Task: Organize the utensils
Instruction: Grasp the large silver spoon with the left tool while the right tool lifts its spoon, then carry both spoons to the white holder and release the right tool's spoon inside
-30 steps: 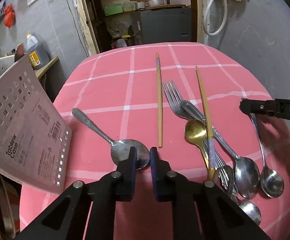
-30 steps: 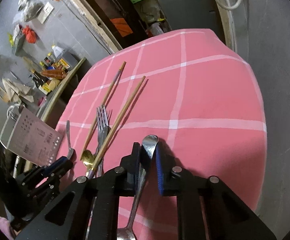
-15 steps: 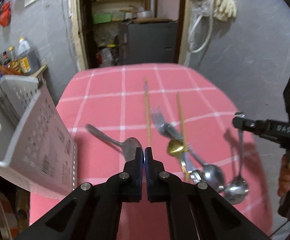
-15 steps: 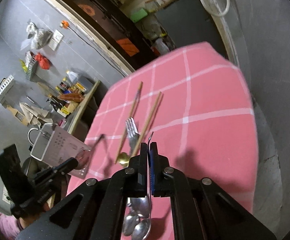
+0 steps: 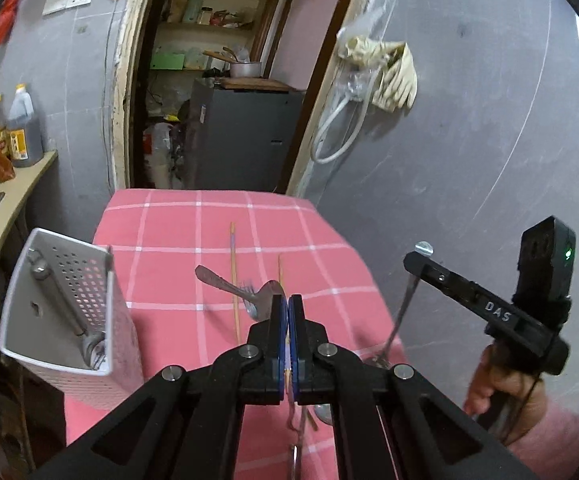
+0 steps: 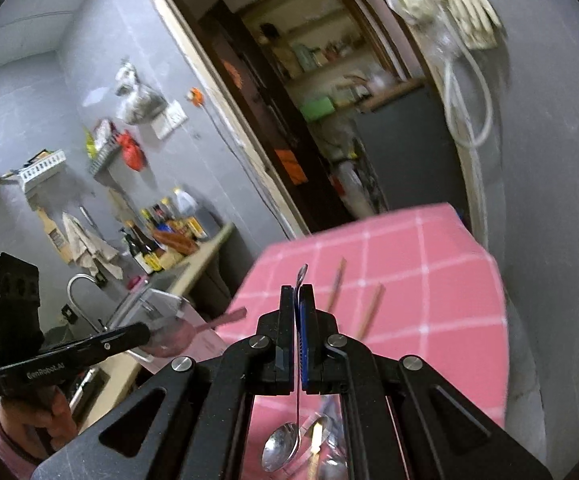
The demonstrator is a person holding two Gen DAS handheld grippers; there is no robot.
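Note:
My left gripper (image 5: 288, 304) is shut on the bowl of a steel spoon (image 5: 225, 284) and holds it lifted above the pink checked table (image 5: 169, 248), handle pointing left. My right gripper (image 6: 298, 294) is shut on the handle of a second steel spoon (image 6: 279, 450), which hangs bowl down; it also shows at the right of the left wrist view (image 5: 403, 312). A white perforated utensil case (image 5: 69, 304) stands at the table's left edge with a utensil inside. Two wooden chopsticks (image 5: 233, 280) and more cutlery (image 6: 325, 452) lie on the cloth.
A counter with sauce bottles (image 5: 17, 136) and a sink (image 6: 85, 292) runs along the left. A doorway with a dark cabinet (image 5: 245, 136) lies behind the table. A grey wall with hanging hose and gloves (image 5: 373, 76) is at the right.
Both grippers closed on their spoons and rose well above the table. The left spoon has come off the cloth. The right spoon now hangs free.

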